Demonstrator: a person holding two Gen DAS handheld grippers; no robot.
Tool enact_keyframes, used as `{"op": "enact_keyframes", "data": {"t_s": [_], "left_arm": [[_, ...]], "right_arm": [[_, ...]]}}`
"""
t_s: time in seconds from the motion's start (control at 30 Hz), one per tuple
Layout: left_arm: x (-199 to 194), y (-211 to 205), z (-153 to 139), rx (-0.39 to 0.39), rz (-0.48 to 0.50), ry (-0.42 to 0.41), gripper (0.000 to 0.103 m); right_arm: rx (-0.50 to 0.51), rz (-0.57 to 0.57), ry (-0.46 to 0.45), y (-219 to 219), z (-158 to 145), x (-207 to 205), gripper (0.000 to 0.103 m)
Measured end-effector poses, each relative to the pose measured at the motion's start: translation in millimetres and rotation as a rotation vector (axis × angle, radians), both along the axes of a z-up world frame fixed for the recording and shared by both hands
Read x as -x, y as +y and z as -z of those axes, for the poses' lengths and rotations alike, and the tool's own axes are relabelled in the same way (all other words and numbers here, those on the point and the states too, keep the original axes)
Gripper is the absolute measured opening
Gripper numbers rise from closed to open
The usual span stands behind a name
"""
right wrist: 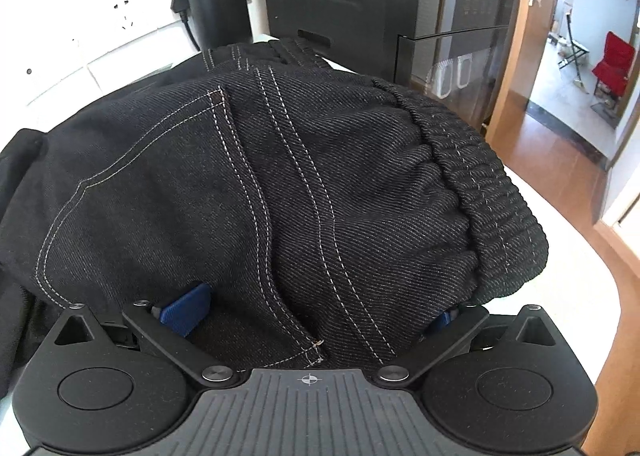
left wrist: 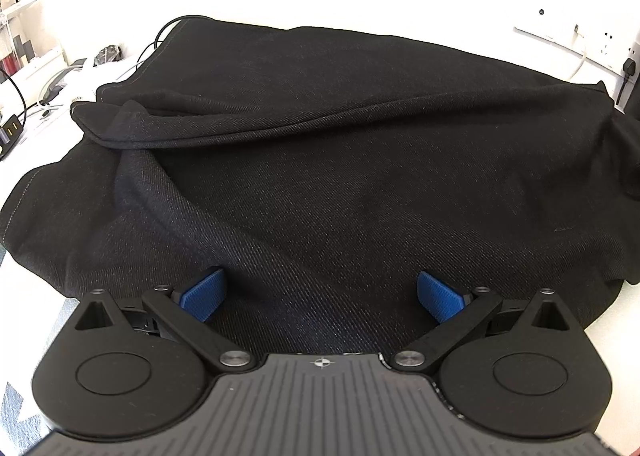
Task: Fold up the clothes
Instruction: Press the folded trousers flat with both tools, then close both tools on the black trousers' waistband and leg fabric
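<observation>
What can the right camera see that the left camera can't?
Only the right wrist view shows the trousers' stretchy waistband, a stitched pocket, a big black appliance and an open doorway with a red chair. Only the left wrist view shows the folded trouser legs and cables at the left edge. Both show the black trousers on a white table, white wall sockets, and an open hand-held gripper: left, right.
</observation>
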State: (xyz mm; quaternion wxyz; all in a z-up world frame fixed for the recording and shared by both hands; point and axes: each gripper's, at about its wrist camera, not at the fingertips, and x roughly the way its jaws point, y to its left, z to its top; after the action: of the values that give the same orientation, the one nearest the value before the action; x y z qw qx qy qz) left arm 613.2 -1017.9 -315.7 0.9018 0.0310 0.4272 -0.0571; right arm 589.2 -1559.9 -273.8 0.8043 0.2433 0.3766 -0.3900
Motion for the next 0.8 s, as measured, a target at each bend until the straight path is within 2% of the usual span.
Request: {"op": "enact_keyframes", "data": {"t_s": [0.33,0.53,0.6,0.7,0.77,0.8], "left_arm": [[0,-1,0,-0.004,-0.031,0.008,0.103],[-1,2,0,0.001,-0.006,0.010,0.103],[0,2,-1,-0.004,0.012,0.018,0.103],[0,2,-3,-0.015,0.059,0.037,0.103],[0,3,-4,-0.019,0.098,0.050,0.102],[-1,5,-5,-0.018,0.115,0.056,0.101]], "right_arm": [[-0.008,-0.035,0.021,-1,-1,2,0.102],[-0.007,-0.064,0.047,-2,-1,1,0.102],[-0.030,-0.066,0.027,-6,-4,5,0.102],[-0.042,-0.039,-0.017,-14,-10,18,0.078],[-0.056,-0.038,-0.049,-23,-12,30,0.048],[-0.063,-0.038,-0.065,-28,-13,36,0.041]]}}
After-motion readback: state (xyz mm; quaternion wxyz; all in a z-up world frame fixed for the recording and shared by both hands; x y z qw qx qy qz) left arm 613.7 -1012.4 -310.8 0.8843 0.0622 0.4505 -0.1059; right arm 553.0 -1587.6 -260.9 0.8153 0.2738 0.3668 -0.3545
